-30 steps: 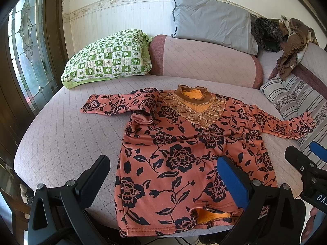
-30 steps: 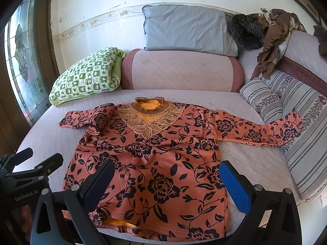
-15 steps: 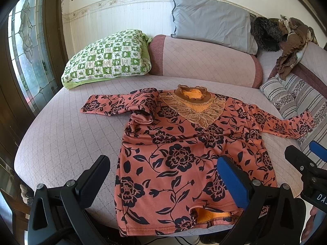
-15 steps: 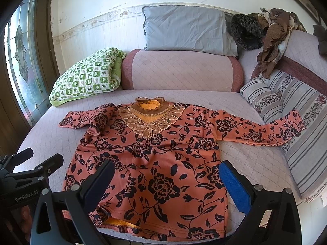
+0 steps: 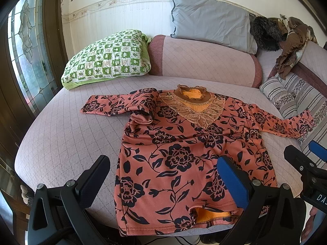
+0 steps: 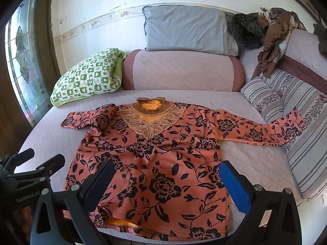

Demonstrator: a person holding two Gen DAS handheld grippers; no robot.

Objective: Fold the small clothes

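An orange long-sleeved top with black flowers (image 5: 184, 155) (image 6: 155, 163) lies front up on the pink quilted sofa seat, collar away from me. Its left sleeve (image 5: 114, 107) is bunched near the shoulder; its right sleeve (image 6: 259, 130) stretches out to the striped cushion. My left gripper (image 5: 163, 175) is open and empty above the hem's left part. My right gripper (image 6: 165, 181) is open and empty above the hem's middle. Each gripper shows at the edge of the other's view.
A green checked pillow (image 5: 108, 59) lies at the back left, a grey pillow (image 5: 210, 22) on the backrest (image 6: 184, 69). Striped cushions (image 6: 290, 110) and brown clothes (image 6: 273, 40) stand at the right. A stained-glass window (image 5: 28, 47) is at the left.
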